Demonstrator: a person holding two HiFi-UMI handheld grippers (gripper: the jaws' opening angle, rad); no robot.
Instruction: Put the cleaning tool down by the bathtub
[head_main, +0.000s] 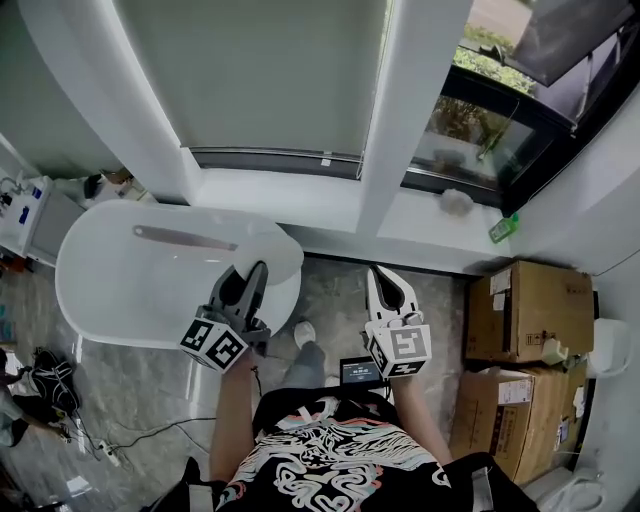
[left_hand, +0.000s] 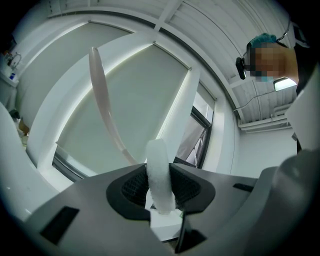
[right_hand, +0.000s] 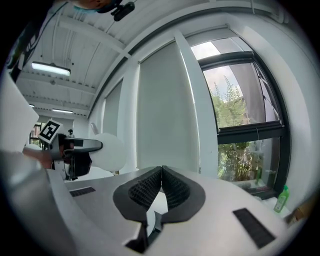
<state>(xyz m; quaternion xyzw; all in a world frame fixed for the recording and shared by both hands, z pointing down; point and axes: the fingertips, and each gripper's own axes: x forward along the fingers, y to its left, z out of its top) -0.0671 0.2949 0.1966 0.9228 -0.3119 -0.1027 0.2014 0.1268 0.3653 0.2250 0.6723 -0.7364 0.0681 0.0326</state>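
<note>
Holding cleaning tool (left_hand: 159, 172) over bathtub (head_main: 110, 300) edge.

The right claw (right_hand: 161, 170) fills the lower centre of the frame, its ribbed black jaws pressed together with nothing between them. At the left edge, the left claw (right_hand: 80, 146), carrying a square-marker cube (right_hand: 49, 130), is clamped on the round white head of a cleaning tool (right_hand: 111, 151). A drawn blind (right_hand: 160, 110) fills the centre. Greenery (right_hand: 235, 120) shows outside at right, and a green bottle (right_hand: 281, 198) stands at lower right.
</note>
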